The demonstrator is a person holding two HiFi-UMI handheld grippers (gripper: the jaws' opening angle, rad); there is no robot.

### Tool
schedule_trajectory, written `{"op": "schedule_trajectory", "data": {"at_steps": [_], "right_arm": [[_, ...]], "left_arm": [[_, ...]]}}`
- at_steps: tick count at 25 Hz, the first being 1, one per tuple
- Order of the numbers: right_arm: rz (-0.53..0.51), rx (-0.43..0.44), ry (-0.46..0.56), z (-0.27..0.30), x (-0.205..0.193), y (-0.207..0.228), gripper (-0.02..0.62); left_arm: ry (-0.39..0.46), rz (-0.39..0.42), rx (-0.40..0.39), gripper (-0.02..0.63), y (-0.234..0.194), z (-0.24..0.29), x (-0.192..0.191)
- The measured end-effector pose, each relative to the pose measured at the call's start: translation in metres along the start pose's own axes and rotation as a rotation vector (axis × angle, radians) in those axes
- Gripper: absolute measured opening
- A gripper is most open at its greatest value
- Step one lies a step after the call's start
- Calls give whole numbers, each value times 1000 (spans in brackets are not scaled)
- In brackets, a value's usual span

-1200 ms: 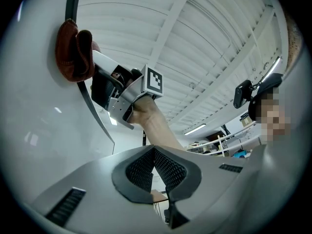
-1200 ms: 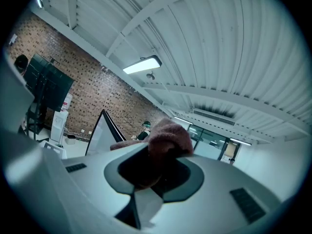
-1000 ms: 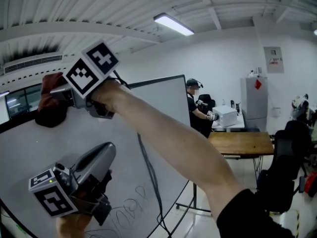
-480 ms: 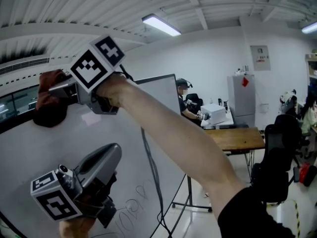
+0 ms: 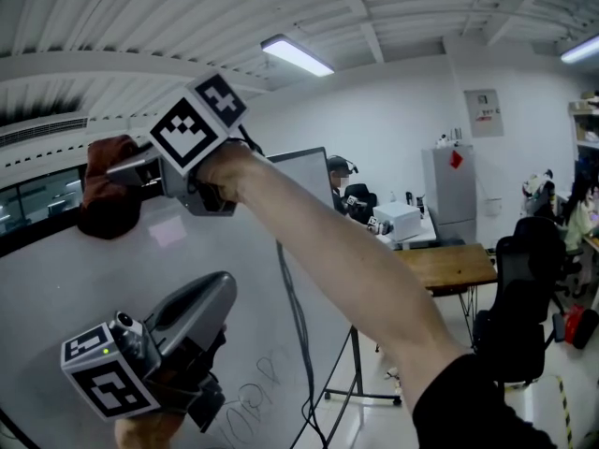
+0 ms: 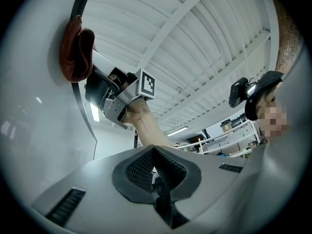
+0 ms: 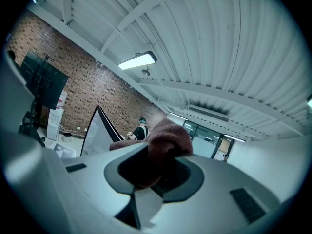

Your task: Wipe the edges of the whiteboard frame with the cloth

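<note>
A large whiteboard [image 5: 94,279] with a dark frame [image 5: 290,156] fills the left of the head view. A dark red cloth [image 5: 106,195] is pressed on the frame's top edge, and my right gripper [image 5: 126,171] is shut on it. The same cloth [image 7: 165,136] bulges out between the jaws of the right gripper [image 7: 151,167] in its own view. Lower down, my left gripper [image 5: 220,293] is held in front of the board face, shut and empty. From the left gripper [image 6: 153,165] I see the cloth [image 6: 75,50] draped over the frame [image 6: 82,4] above.
A black cable [image 5: 292,325] hangs down from my right arm across the board. To the right stand a wooden table [image 5: 445,265], a black chair [image 5: 519,293] and a grey cabinet [image 5: 449,190]. A person [image 5: 339,183] sits at a desk behind the board.
My right gripper and the cloth have shifted a little to the right along the top of the frame. The left gripper has stayed low in front of the board.
</note>
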State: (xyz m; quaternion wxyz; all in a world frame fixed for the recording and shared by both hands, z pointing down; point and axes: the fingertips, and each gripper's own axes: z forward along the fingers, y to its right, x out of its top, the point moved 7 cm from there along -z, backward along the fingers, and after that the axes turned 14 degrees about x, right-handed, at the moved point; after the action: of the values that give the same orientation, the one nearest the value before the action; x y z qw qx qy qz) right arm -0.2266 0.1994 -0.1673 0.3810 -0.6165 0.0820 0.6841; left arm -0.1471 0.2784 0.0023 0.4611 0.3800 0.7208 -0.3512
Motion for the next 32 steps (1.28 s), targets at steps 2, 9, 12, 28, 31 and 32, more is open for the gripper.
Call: {"op": "schedule_trajectory", "data": {"at_steps": [2,9,12,28,31,32], "right_arm": [[-1,2,7,-3,-3,3,95],[-14,26,28,-27,-20,27,95],[-29,38,23,-45,-31,37,95],[-59,93,40,-121,-78,114,95],[-52,95,43,-136,-87,126,95],[-49,98,45,-140,-90,130,95]], "left_arm": [[-3,1,4,-3,-3,3,-2],[-4,9,31,-3,-24,35,-12],[-8,16,38,-3,-30,63,-22],[-19,28,117,-3,-75,181,-56],[-11,35,127,-3,-75,204,-62],[-7,34,132,-3,-76,210,-64]]}}
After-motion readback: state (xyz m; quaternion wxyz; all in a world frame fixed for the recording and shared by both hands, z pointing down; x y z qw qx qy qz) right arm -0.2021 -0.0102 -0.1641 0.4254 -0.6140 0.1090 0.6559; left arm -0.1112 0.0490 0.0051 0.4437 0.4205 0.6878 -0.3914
